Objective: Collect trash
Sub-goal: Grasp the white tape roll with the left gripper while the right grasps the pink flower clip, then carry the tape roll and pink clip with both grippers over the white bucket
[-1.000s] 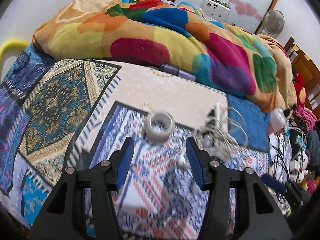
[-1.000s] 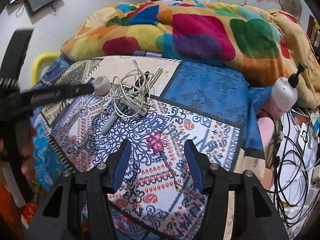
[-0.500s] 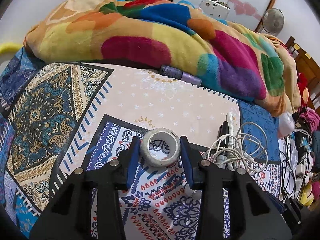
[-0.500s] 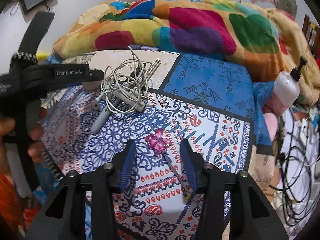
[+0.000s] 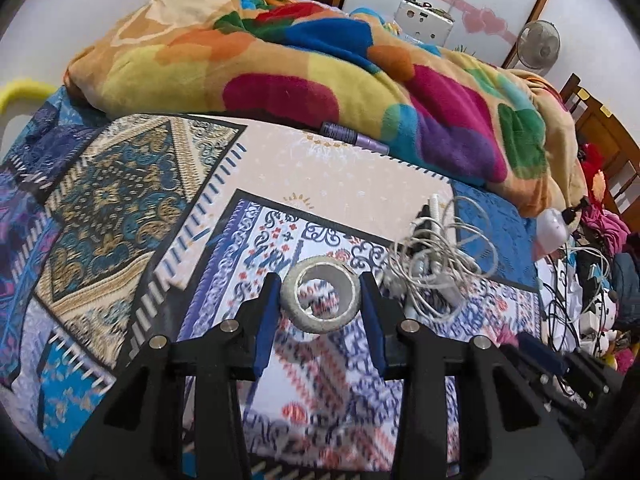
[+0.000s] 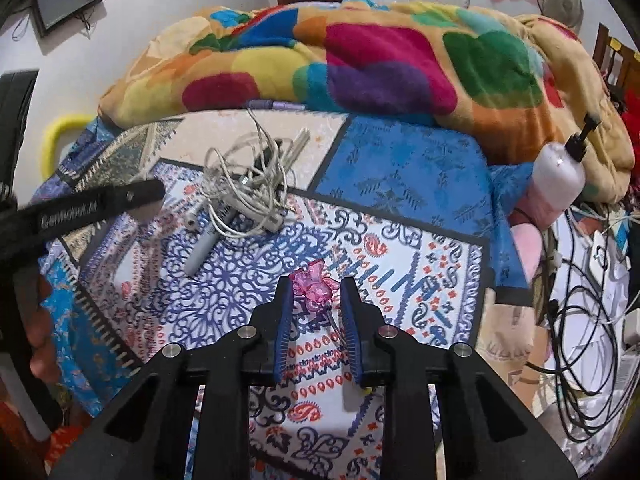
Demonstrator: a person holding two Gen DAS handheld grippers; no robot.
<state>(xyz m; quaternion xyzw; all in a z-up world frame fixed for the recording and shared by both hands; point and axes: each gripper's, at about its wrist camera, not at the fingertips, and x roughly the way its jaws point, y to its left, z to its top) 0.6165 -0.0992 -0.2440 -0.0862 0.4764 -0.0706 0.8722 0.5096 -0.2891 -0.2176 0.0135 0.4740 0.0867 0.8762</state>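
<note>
Both wrist views low, facing blanket [image 5: 360, 80], sharing cables [image 6: 244, 188].
</note>
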